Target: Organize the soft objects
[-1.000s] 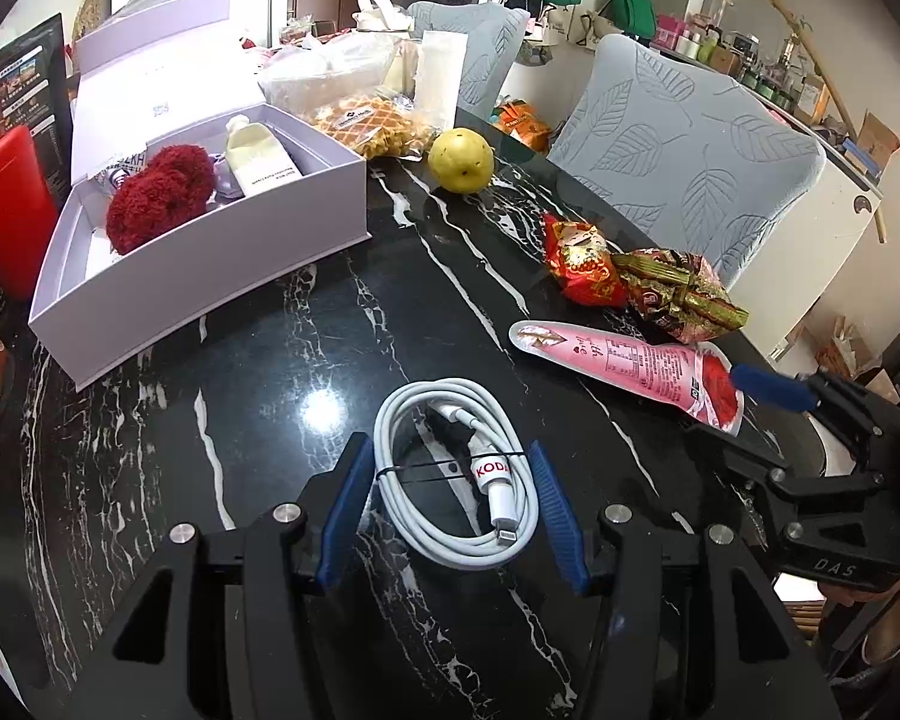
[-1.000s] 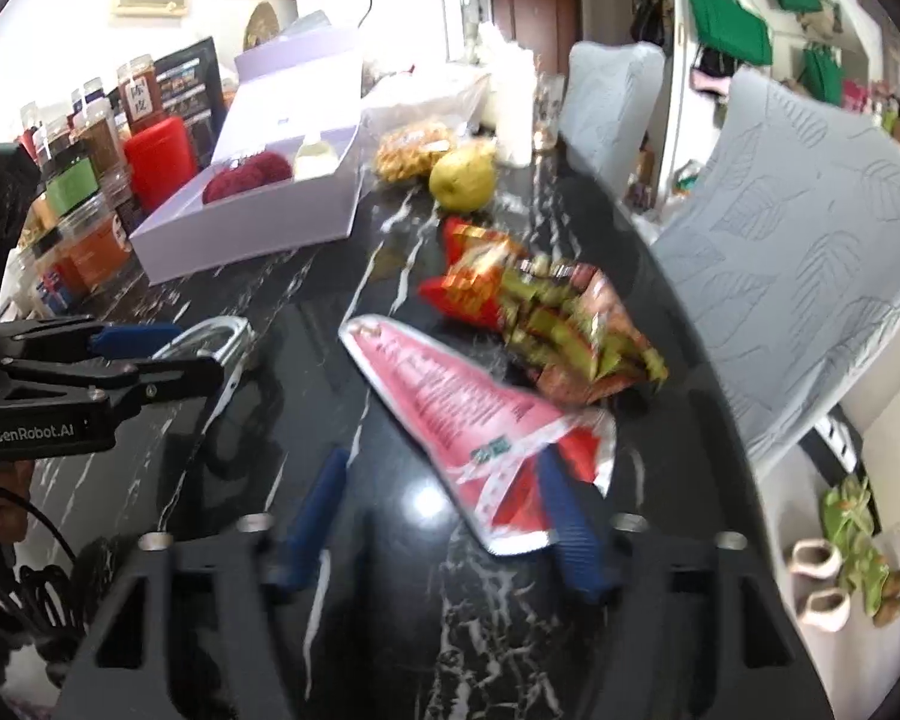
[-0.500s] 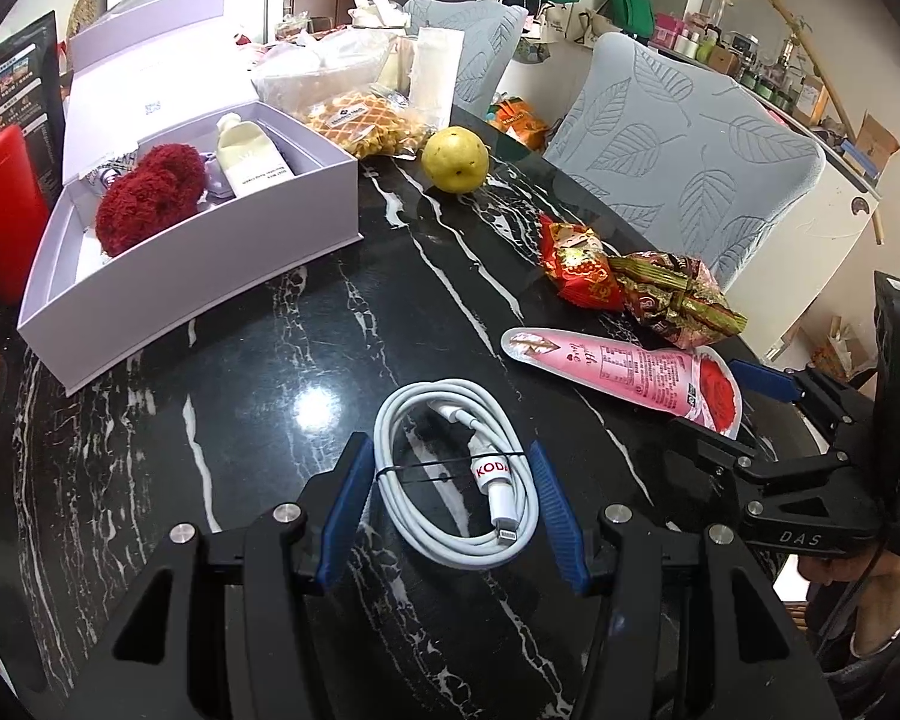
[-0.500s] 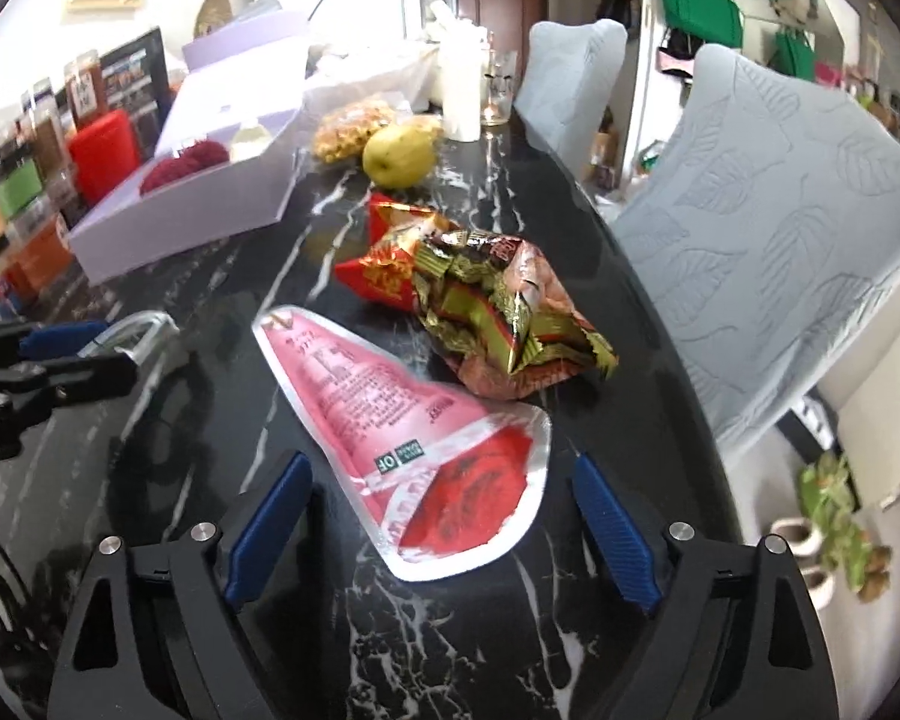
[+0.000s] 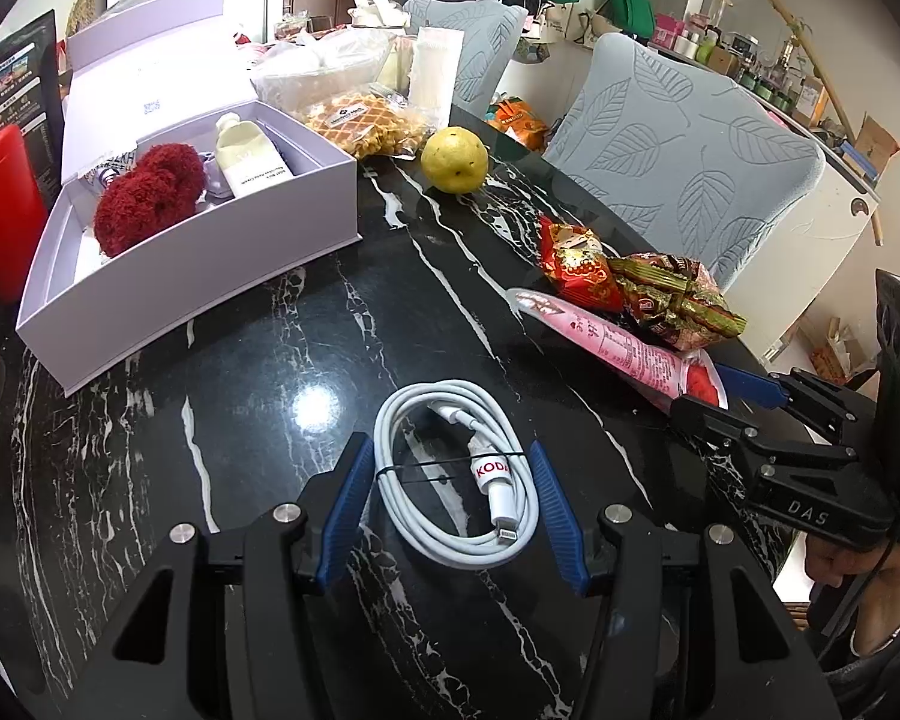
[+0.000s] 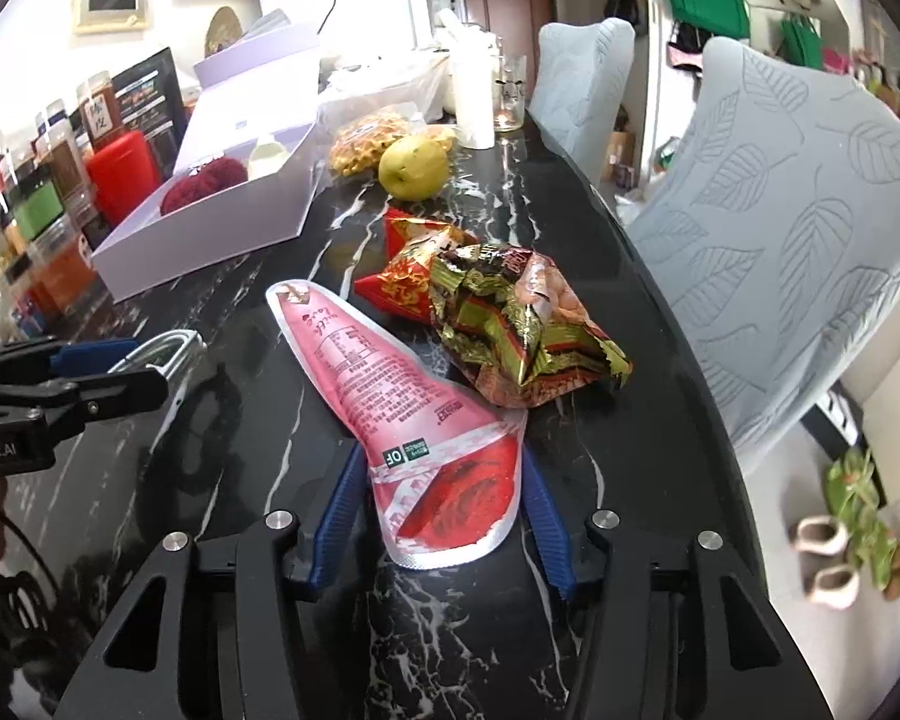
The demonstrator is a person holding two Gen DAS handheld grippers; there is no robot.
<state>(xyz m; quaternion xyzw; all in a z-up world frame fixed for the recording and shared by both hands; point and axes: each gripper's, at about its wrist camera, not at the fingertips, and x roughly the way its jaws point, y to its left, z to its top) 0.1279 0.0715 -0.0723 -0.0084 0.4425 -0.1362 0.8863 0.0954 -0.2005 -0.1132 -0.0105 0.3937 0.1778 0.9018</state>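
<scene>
Left wrist view, left tool (image 5: 450, 474) astride white cable (image 5: 456, 498), right tool (image 6: 438, 498) astride pink pouch (image 6: 414, 420)

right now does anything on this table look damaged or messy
The green and gold snack bag is crumpled and looks torn open, lying partly on the red packet. The pink pouch lies flat, its wide end between the right claw fingers. The coiled white cable is neatly tied.

left gripper (image 5: 447, 507): black frame, ribbed blue pads, silver screws, "Robot.AI" lettering | right gripper (image 6: 441, 510): same black build, blue pads, silver screws, "DAS" lettering, black cable | bare skin on hand (image 5: 858, 558)
</scene>
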